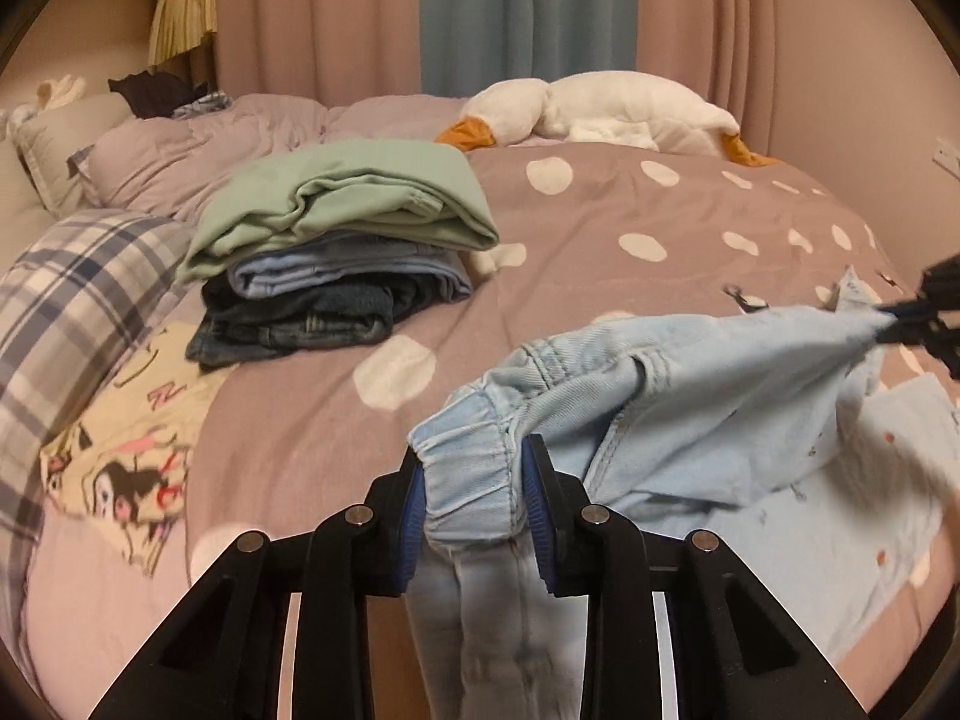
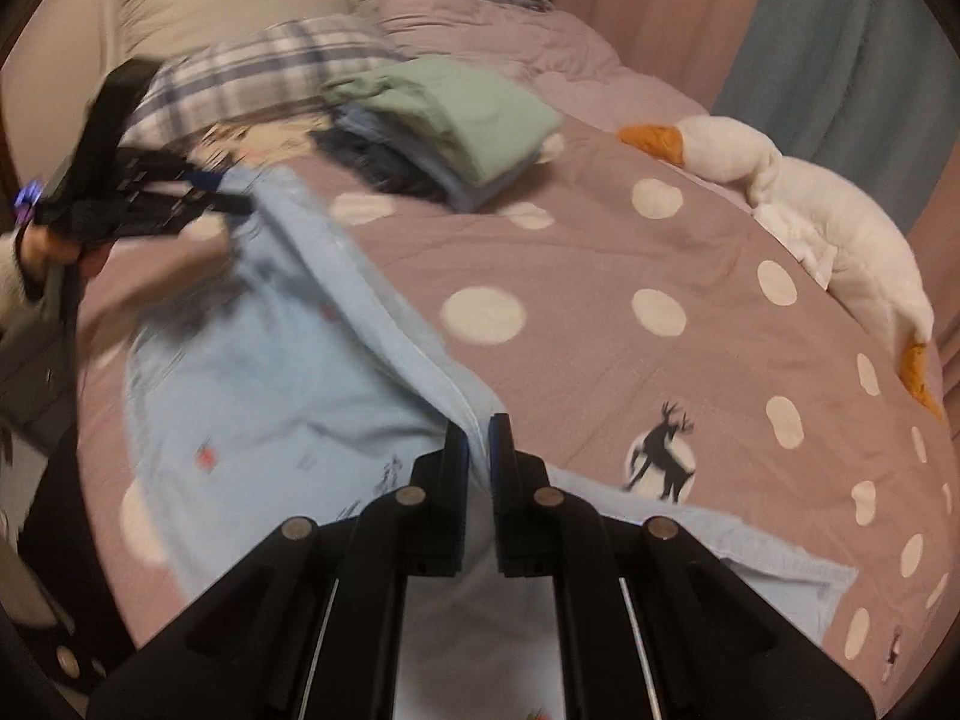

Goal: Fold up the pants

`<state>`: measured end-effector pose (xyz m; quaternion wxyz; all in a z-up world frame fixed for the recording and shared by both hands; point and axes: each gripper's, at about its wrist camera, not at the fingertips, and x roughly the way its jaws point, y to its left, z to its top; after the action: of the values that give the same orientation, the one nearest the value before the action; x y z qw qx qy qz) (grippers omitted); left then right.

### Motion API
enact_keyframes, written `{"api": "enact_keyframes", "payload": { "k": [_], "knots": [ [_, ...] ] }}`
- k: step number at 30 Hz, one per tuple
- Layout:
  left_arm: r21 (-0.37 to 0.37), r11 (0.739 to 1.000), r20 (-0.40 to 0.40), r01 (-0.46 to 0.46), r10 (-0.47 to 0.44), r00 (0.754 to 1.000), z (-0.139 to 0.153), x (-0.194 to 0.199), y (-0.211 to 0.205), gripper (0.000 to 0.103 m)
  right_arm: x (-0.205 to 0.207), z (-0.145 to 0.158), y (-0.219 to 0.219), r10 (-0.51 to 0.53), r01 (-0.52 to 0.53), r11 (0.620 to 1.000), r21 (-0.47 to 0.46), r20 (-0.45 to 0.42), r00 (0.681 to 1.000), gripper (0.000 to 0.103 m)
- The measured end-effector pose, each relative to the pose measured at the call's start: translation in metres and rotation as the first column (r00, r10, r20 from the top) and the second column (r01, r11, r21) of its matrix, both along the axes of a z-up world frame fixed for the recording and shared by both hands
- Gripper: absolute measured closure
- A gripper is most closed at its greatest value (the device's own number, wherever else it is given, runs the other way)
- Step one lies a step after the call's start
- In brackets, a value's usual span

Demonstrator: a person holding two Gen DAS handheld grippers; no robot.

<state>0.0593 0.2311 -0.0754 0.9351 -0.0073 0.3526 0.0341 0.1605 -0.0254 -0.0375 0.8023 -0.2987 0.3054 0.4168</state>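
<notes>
Light blue pants (image 1: 690, 414) with small prints are stretched over the polka-dot bed. My left gripper (image 1: 474, 480) is shut on their elastic waistband, bunched between the blue pads. My right gripper (image 2: 478, 450) is shut on the other edge of the pants (image 2: 270, 372); it also shows at the right edge of the left wrist view (image 1: 888, 324). The cloth hangs taut between the two grippers, lifted a little off the bed. The left gripper appears blurred in the right wrist view (image 2: 222, 195).
A stack of folded clothes (image 1: 336, 252), green on top, lies on the bed to the left. A plaid pillow (image 1: 72, 300) and a cartoon-print cloth (image 1: 126, 450) lie further left. A white plush goose (image 1: 606, 111) lies along the far side by the curtains.
</notes>
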Motion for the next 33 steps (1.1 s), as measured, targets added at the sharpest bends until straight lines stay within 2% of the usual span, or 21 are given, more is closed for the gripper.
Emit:
{"api": "enact_keyframes", "payload": {
  "k": [6,11,14,18,21,24,25,26,27,29,30,31,32,33],
  "knots": [
    [0.003,1.0,-0.013,-0.002,0.002,1.0,-0.022,-0.035,-0.008,0.073,-0.07,-0.032,-0.012,0.052,-0.053,0.996,-0.074,-0.016,0.999,0.096],
    [0.015,1.0,-0.078,-0.013,0.014,0.997,-0.048,-0.047,-0.013,0.073,-0.1,-0.067,-0.012,0.074,-0.083,0.987,-0.141,-0.064,0.995,0.096],
    [0.018,1.0,-0.073,-0.024,0.026,0.997,-0.052,-0.056,-0.015,0.073,-0.106,-0.08,-0.011,0.081,-0.093,0.982,-0.162,-0.081,0.993,0.096],
    [-0.01,0.999,-0.047,-0.045,0.045,0.998,-0.051,-0.067,-0.014,0.073,-0.115,-0.078,-0.013,0.084,-0.098,0.985,-0.144,-0.096,0.992,0.096],
    [-0.046,0.997,-0.066,-0.057,0.054,0.996,-0.056,-0.076,-0.013,0.073,-0.127,-0.081,-0.015,0.092,-0.106,0.984,-0.14,-0.105,0.99,0.096],
    [-0.075,0.99,-0.09,-0.118,0.111,0.99,-0.063,-0.094,-0.009,0.071,-0.131,-0.1,-0.014,0.069,-0.089,0.981,-0.172,-0.119,0.99,0.095],
    [-0.11,0.984,-0.103,-0.142,0.13,0.986,-0.066,-0.101,-0.006,0.066,-0.132,-0.107,-0.014,0.059,-0.081,0.981,-0.177,-0.129,0.99,0.094],
    [-0.15,0.976,-0.107,-0.159,0.144,0.984,-0.067,-0.106,-0.003,0.064,-0.133,-0.113,-0.014,0.048,-0.07,0.982,-0.176,-0.131,0.99,0.092],
    [-0.222,0.956,-0.116,-0.193,0.17,0.979,-0.068,-0.114,0.002,0.064,-0.134,-0.114,-0.013,0.042,-0.064,0.983,-0.172,-0.13,0.991,0.092],
    [-0.293,0.93,-0.116,-0.223,0.197,0.973,-0.066,-0.123,0.006,0.064,-0.132,-0.112,-0.014,0.021,-0.042,0.988,-0.148,-0.141,0.99,0.091],
    [-0.36,0.905,-0.104,-0.226,0.202,0.974,-0.064,-0.127,0.007,0.064,-0.131,-0.11,-0.015,0.014,-0.034,0.991,-0.13,-0.152,0.988,0.091],
    [-0.426,0.877,-0.092,-0.223,0.203,0.975,-0.063,-0.129,0.009,0.064,-0.13,-0.107,-0.016,0.008,-0.026,0.994,-0.109,-0.162,0.987,0.091],
    [-0.521,0.825,-0.077,-0.218,0.209,0.975,-0.062,-0.13,0.013,0.064,-0.13,-0.106,-0.017,0.005,-0.022,0.994,-0.103,-0.164,0.987,0.091],
    [-0.584,0.784,-0.068,-0.21,0.21,0.975,-0.063,-0.13,0.015,0.064,-0.131,-0.106,-0.016,0.004,-0.021,0.995,-0.102,-0.163,0.987,0.091]
  ]
}}
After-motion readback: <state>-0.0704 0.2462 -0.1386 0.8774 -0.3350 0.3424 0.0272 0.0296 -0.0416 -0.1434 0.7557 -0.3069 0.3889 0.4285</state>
